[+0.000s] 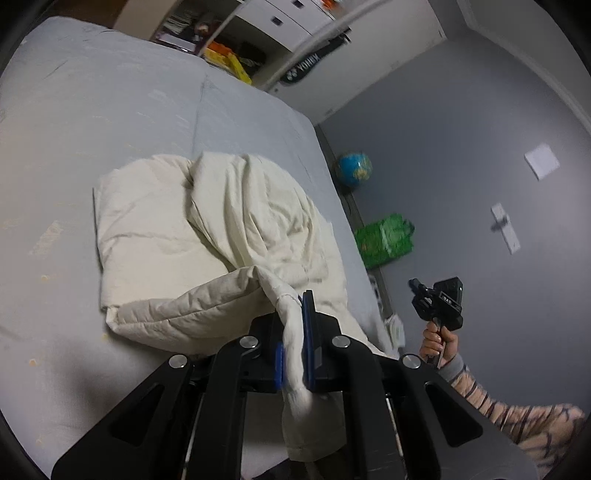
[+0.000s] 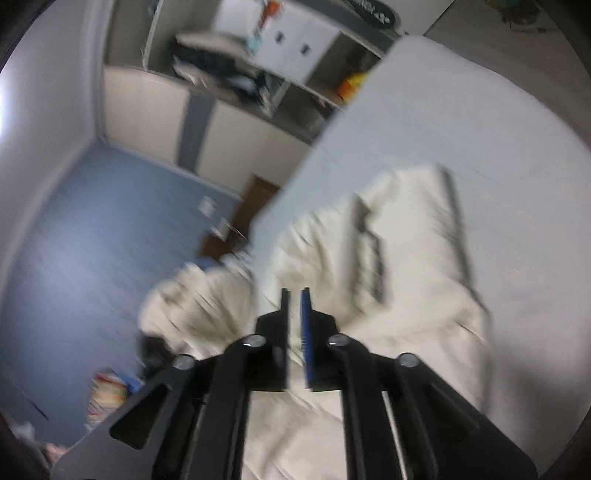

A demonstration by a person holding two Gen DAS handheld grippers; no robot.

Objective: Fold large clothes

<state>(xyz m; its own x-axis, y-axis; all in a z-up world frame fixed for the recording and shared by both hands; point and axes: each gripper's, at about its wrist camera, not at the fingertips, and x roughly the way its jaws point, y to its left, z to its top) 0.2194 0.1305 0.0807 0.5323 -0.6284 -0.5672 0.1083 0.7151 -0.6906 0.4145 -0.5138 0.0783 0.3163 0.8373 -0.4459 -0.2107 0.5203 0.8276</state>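
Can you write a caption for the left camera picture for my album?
Left gripper pinches a corner of the cream quilt on the bed.

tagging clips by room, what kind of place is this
Most likely a bedroom in a home: a wide bed with a cream padded garment on it, open shelves and white cupboards behind, and a globe on the floor by the wall.

Empty parted tongs, cream quilt, bed
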